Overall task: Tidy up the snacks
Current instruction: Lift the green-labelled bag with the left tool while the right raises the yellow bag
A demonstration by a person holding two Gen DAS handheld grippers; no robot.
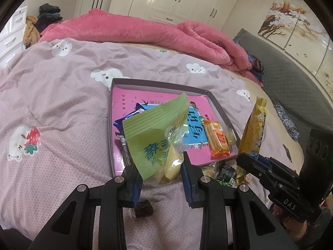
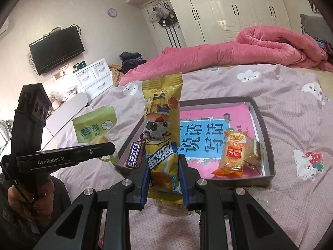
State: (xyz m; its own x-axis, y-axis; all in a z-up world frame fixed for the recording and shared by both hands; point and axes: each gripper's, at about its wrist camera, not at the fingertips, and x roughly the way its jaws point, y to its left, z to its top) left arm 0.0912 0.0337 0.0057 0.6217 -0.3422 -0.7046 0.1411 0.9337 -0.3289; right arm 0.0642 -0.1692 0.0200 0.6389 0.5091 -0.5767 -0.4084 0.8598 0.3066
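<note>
A shallow pink-bottomed box lies on the bed. My left gripper is shut on a green snack packet, held above the box's near edge; the packet also shows in the right wrist view. My right gripper is shut on a gold snack packet, held upright at the box's near side; that packet shows in the left wrist view. In the box lie an orange packet, a small clear-wrapped snack and a dark Snickers bar.
A lilac quilt with cloud prints covers the bed, with a rolled pink blanket behind. A dark wrapped sweet lies under my left gripper, and small packets lie just outside the box's near right corner.
</note>
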